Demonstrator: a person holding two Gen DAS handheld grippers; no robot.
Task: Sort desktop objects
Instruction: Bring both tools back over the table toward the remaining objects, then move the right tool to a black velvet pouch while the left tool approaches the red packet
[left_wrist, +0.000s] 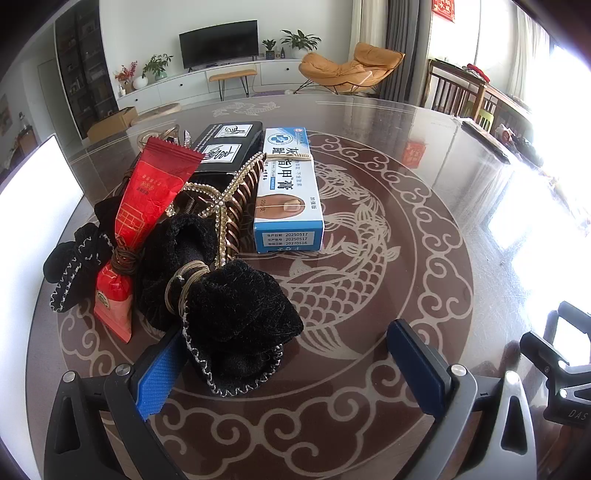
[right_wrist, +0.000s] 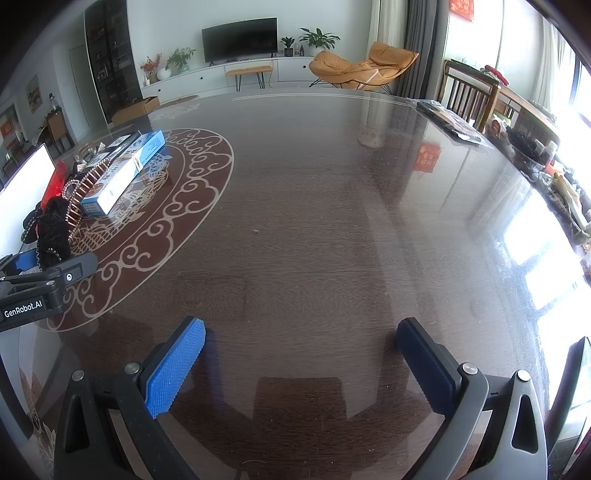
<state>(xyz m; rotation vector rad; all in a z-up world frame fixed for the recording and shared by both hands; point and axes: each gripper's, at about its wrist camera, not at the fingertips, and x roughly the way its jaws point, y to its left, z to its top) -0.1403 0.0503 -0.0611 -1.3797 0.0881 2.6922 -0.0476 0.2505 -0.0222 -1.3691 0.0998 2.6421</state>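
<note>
A pile of small items lies on the glass table (left_wrist: 424, 229) in the left wrist view. Nearest is a black velvet hair bow (left_wrist: 236, 314) with rhinestone edging, bound with thin elastic. Behind it are a red snack packet (left_wrist: 147, 206), a rhinestone hair clip (left_wrist: 229, 199), a blue-and-white ointment box (left_wrist: 288, 188) and a black box (left_wrist: 225, 147). My left gripper (left_wrist: 288, 369) is open; the bow's near end rests against its left finger (left_wrist: 159, 373). My right gripper (right_wrist: 301, 365) is open over bare table, well right of the pile (right_wrist: 99, 181).
A bright white screen (left_wrist: 33, 177) stands at the table's left edge. Flat dark packets (right_wrist: 450, 118) lie at the far right rim, with mixed clutter (right_wrist: 554, 166) beyond. A wooden chair (right_wrist: 469, 96) stands behind that edge. The right gripper's body (left_wrist: 557, 369) shows beside the left one.
</note>
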